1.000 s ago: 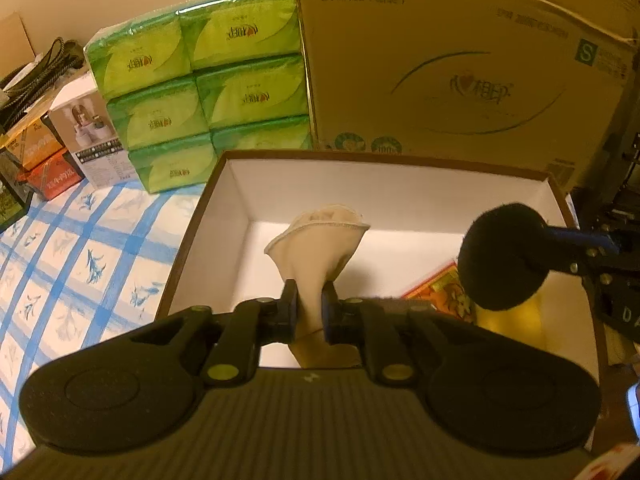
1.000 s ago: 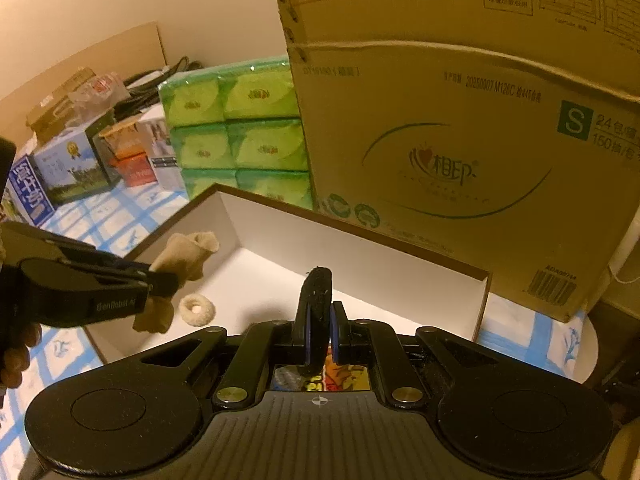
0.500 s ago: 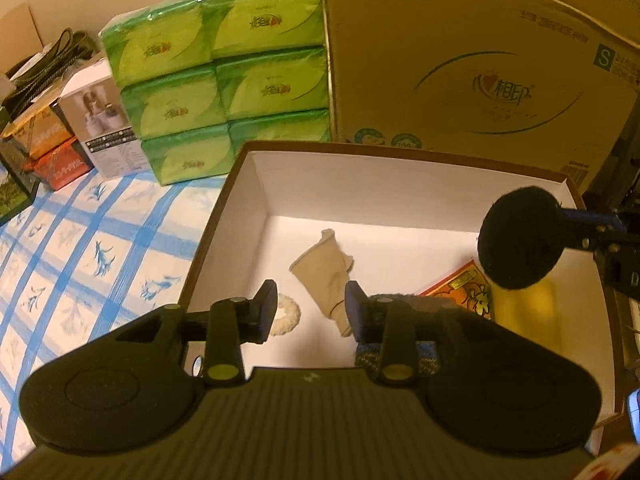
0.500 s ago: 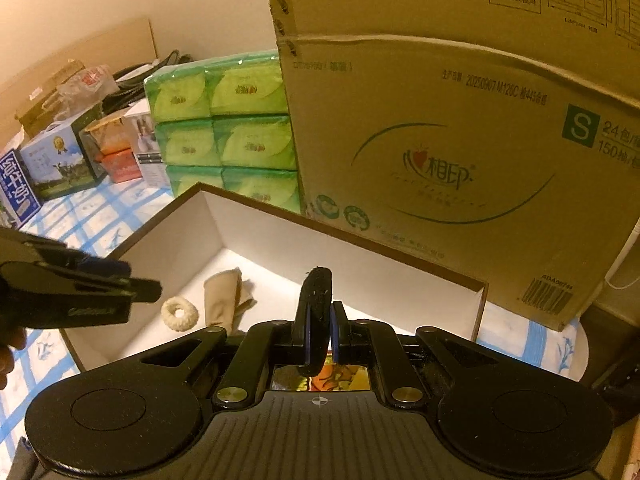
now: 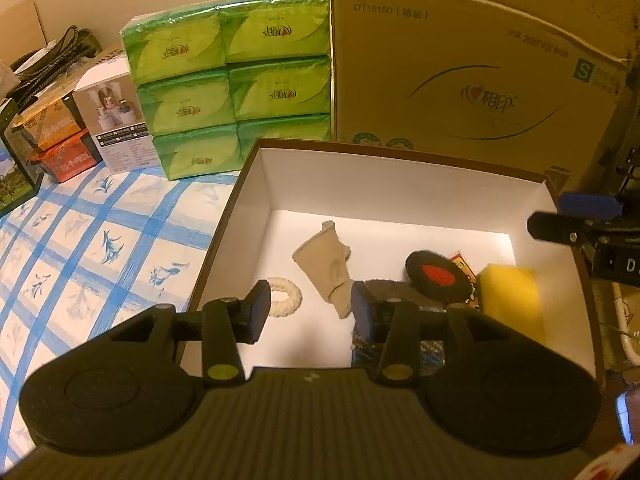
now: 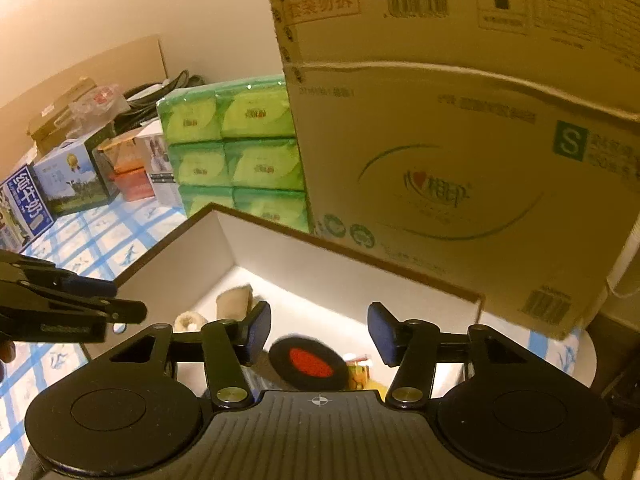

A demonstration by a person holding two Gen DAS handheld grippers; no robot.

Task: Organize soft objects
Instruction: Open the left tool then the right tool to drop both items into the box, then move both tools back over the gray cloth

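Both grippers above the white-lined cardboard box. Left gripper: jaws have just been opening, now about half apart, nothing between them. Right gripper: the same, jaws just opened, empty. Below it the black round pad with red centre lies blurred, probably released to join the other soft items. Limp beige cloth sleeve on the floor just beside the nubbly cream ring; porous yellow sponge block at the right wall.
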